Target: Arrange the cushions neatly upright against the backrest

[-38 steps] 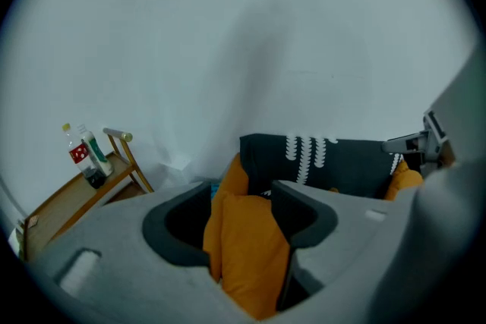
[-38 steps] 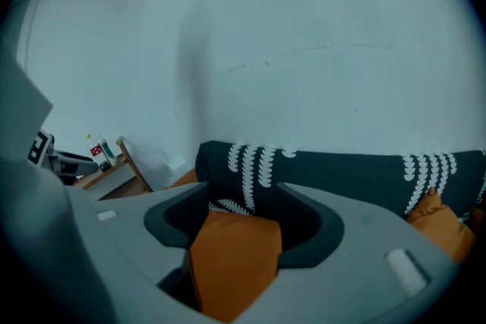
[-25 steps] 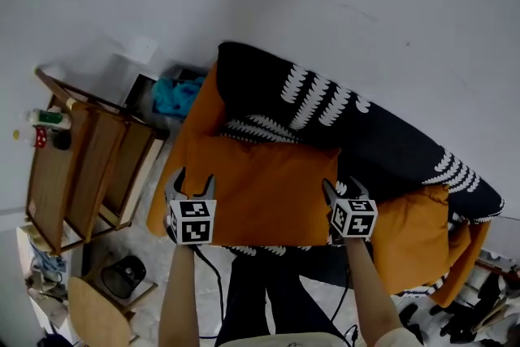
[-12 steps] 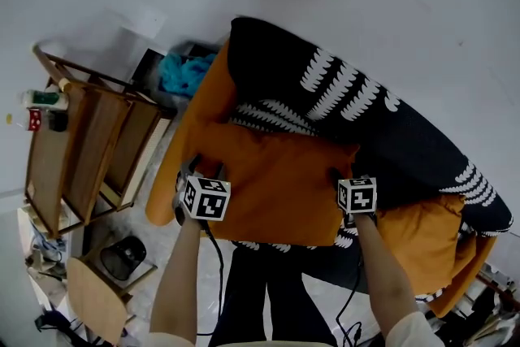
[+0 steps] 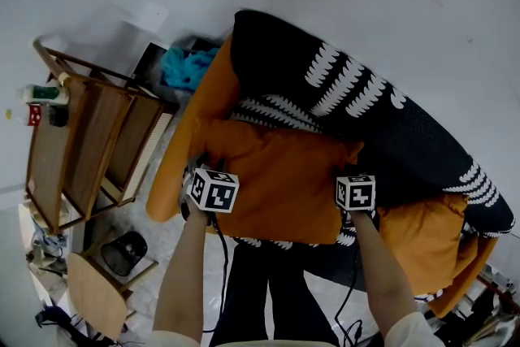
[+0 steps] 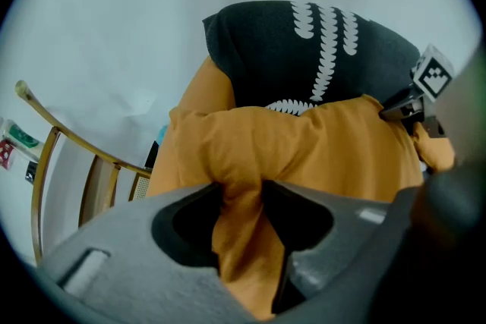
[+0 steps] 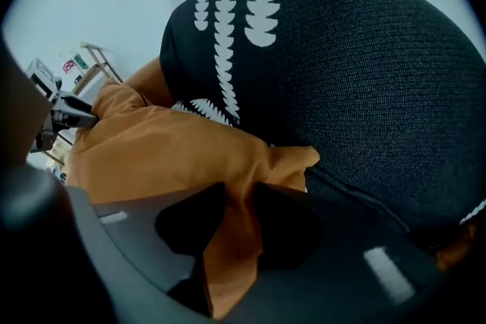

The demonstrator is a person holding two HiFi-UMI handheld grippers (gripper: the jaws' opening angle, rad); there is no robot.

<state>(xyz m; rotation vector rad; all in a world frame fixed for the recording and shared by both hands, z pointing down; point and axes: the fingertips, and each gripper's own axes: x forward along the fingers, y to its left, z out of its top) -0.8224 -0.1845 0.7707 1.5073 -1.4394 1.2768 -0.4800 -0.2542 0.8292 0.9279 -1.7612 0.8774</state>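
Note:
A large orange cushion (image 5: 280,183) lies flat on the sofa seat in front of the black backrest cover (image 5: 341,93) with white leaf prints. My left gripper (image 5: 207,175) is at the cushion's near left corner and my right gripper (image 5: 351,176) at its near right corner. Both sets of jaws have just been closing. In the left gripper view the left gripper (image 6: 243,197) pinches a fold of the orange cushion (image 6: 304,148). In the right gripper view the right gripper (image 7: 235,201) pinches the corner of the orange cushion (image 7: 167,148). A second orange cushion (image 5: 418,227) lies further right.
A wooden rack (image 5: 89,158) with small bottles stands left of the sofa, with a teal cloth (image 5: 187,65) behind it. A black round object (image 5: 122,252) and a wooden chair (image 5: 97,301) are on the floor at lower left. The white wall rises behind the backrest.
Both grippers have come down onto the cushion's near corners and their jaws have closed on the orange fabric, which now bunches between them.

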